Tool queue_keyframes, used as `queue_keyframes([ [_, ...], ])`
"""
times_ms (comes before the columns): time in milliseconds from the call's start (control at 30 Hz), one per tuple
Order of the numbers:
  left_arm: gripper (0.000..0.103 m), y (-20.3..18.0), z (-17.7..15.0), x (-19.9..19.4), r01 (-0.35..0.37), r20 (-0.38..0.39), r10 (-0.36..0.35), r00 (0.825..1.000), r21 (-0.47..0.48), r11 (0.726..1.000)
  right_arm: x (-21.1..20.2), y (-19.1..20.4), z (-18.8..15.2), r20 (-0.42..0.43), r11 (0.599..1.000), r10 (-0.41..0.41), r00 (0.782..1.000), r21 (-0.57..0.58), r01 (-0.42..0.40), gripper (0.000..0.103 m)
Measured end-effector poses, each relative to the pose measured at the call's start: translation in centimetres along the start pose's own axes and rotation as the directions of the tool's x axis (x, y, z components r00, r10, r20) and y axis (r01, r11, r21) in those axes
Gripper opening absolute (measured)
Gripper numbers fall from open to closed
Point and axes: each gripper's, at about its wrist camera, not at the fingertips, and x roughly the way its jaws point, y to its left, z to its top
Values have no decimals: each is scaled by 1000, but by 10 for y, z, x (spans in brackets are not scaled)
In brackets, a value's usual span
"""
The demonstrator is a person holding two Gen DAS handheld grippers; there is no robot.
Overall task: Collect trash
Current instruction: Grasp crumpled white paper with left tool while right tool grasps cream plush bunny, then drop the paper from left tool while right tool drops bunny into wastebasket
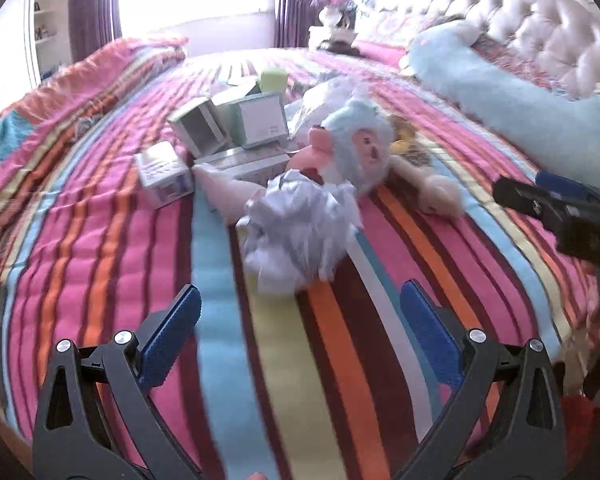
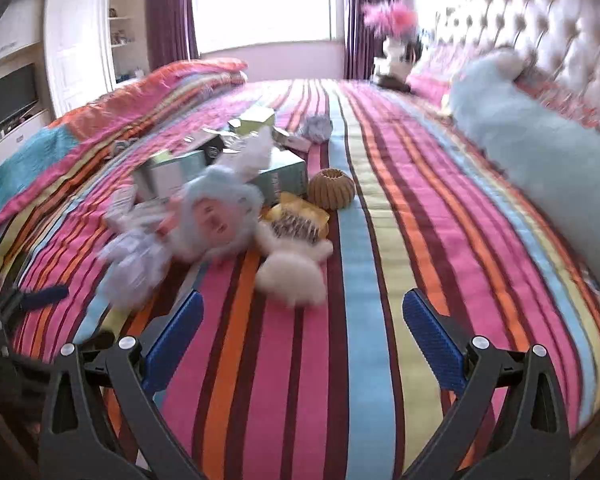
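Note:
A crumpled white paper ball [image 1: 296,228] lies on the striped bedspread [image 1: 100,240], just ahead of my open, empty left gripper [image 1: 300,312]. It also shows in the right wrist view [image 2: 132,264]. Behind it lie several empty cardboard boxes [image 1: 256,120] and a clear plastic bag [image 1: 332,96]. A second paper ball [image 2: 318,128] lies farther back. A yellow wrapper [image 2: 300,212] lies by the boxes [image 2: 284,176]. My right gripper [image 2: 302,316] is open and empty above the bedspread [image 2: 420,240]; it shows at the right edge of the left wrist view [image 1: 556,204].
A blue-haired plush doll [image 1: 360,148] lies beside the paper ball; it also shows in the right wrist view [image 2: 220,216]. A tan ribbed round object [image 2: 331,189] sits nearby. A long light-blue pillow [image 2: 540,160] lies by the tufted headboard [image 2: 540,28]. A folded quilt [image 2: 160,88] lies at the far left.

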Motion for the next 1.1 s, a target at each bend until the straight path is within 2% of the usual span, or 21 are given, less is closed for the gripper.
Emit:
queue_keyframes([
  [67,97,-3,9,19,-15,-21,15,1000,0,1000,22,-1,5,-47,1000,28,998,-3,-28,96],
  [167,97,0,18,39,5,-53,-6,999,-17,1000,58,4,14,-111,998,36,993,-49,-41,95],
  [300,97,5,24,70,32,-120,-40,992,-65,997,86,3,21,-170,998,2,986,-63,-13,95],
  [367,97,7,24,74,19,-117,-25,993,-51,999,92,1,21,-175,998,-19,984,-66,8,94],
  [400,89,5,25,75,3,-109,-6,994,-28,1000,98,0,22,-183,997,-35,983,-69,23,92],
  [433,71,5,25,77,-6,-109,4,994,-16,1000,99,-2,21,-185,997,-37,982,-69,24,75],
  [467,63,5,26,77,-19,-105,18,994,-9,1000,101,-1,20,-192,998,-16,981,-65,3,61],
  [500,57,7,28,74,-19,-95,18,995,-15,1000,100,-2,19,-199,998,37,979,-41,-46,56],
  [567,54,16,32,73,8,-97,-13,995,-50,999,89,2,17,-183,998,31,983,-52,-41,46],
  [633,52,24,31,66,24,-83,-30,996,-75,997,78,3,15,-170,998,34,985,-52,-44,43],
  [767,52,37,27,31,54,-12,-55,998,-92,994,46,-8,17,-110,999,42,993,-8,-44,42],
  [867,52,40,20,-14,97,57,-92,994,-85,992,0,-16,16,-39,993,117,992,35,-116,42],
  [933,52,39,5,-55,133,102,-127,987,-45,990,-40,-14,2,6,982,185,983,38,-185,42],
  [1000,52,37,-24,-92,164,106,-164,981,10,986,-78,-5,-24,22,969,245,969,17,-246,42],
  [1067,52,35,-64,-116,205,62,-207,976,37,978,-104,8,-56,-5,949,315,949,5,-315,42],
  [1100,52,34,-91,-124,234,14,-235,972,35,971,-121,18,-86,-37,931,365,930,13,-365,42],
])
